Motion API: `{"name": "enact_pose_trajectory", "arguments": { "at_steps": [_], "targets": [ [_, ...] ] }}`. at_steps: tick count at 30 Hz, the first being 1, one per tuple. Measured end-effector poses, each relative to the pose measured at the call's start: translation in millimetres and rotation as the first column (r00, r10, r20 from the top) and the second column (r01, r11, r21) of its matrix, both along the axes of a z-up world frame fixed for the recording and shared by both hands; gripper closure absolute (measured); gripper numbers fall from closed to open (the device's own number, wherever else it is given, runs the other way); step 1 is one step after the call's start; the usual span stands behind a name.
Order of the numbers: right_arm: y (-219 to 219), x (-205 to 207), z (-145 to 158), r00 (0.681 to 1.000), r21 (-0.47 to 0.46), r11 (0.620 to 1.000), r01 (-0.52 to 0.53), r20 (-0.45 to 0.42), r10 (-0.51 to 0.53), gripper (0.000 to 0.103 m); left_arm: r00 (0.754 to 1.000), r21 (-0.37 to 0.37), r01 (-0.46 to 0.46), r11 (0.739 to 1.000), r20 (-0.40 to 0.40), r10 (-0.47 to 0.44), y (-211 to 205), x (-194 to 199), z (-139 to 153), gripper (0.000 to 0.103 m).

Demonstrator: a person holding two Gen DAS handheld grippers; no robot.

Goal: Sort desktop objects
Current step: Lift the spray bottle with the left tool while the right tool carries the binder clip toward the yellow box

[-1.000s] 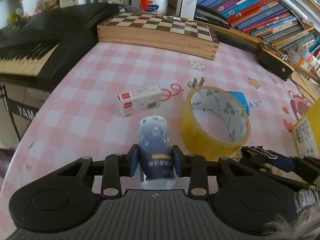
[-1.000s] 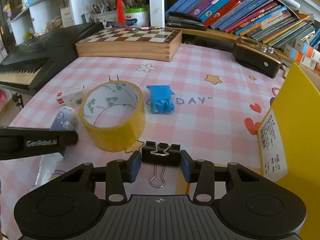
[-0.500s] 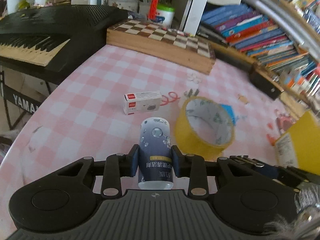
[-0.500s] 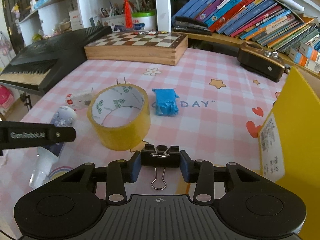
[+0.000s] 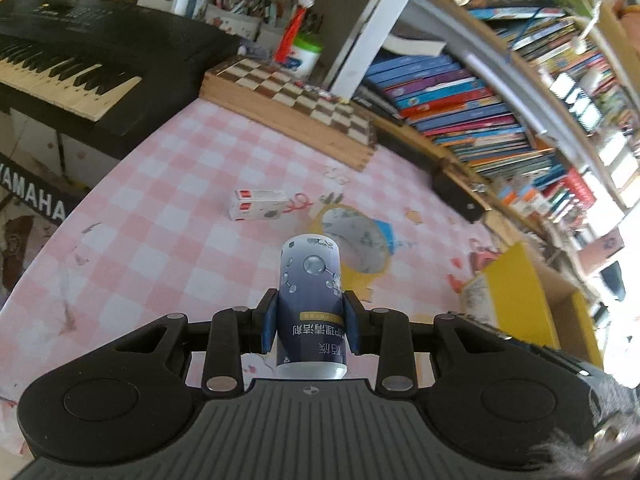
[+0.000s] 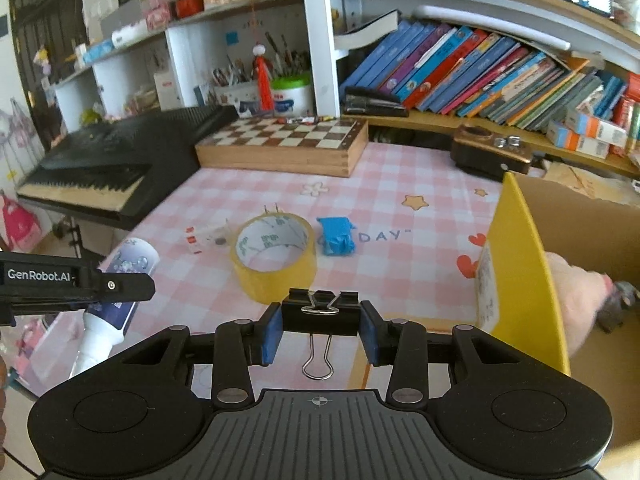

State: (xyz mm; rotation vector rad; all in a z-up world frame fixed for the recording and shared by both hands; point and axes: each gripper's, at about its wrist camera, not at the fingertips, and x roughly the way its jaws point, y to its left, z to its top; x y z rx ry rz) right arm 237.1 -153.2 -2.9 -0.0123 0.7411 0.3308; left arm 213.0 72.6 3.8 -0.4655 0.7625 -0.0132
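Note:
My left gripper is shut on a blue-and-white tube, held clear above the pink checked tablecloth. The same tube and the left gripper's arm show at the left of the right wrist view. My right gripper is shut on a black binder clip, its wire handles hanging down. On the table lie a yellow tape roll, a small white eraser box, a blue crumpled piece and a white plug behind the roll.
An open yellow cardboard box stands at the right, with a pink soft thing inside. A wooden chessboard case, a black keyboard, a dark brown box and shelves of books line the back.
Both grippers have risen from the table with their objects, so the tape roll and eraser box look smaller and farther. The yellow box's inside has come into the right wrist view.

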Motion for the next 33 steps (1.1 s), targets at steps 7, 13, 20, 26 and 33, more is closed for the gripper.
{"name": "enact_pose_trajectory", "arguments": {
  "at_steps": [7,13,20,26,33],
  "targets": [
    [-3,-39,15,0.999,0.031,0.999,0.037,-0.005,-0.037,0.063,0.998,-0.125,0.052,0.991,0.025,-0.05,9,-30,10,0.073],
    [4,-76,16,0.998,0.029,0.998,0.061,-0.033,-0.06,0.063,0.996,-0.168,0.089,0.982,0.028,-0.086,16,-66,10,0.073],
    [13,-112,17,0.995,0.035,0.995,0.093,-0.037,-0.092,0.063,0.993,-0.188,0.12,0.975,0.012,-0.12,27,-100,4,0.073],
    [17,-139,19,0.993,0.037,0.993,0.109,-0.048,-0.107,0.063,0.987,-0.187,0.16,0.969,0.024,-0.159,30,-122,6,0.073],
    [19,-167,17,0.989,0.04,0.989,0.139,-0.048,-0.137,0.063,0.98,-0.184,0.201,0.962,0.026,-0.199,32,-142,5,0.073]
  ]
}}
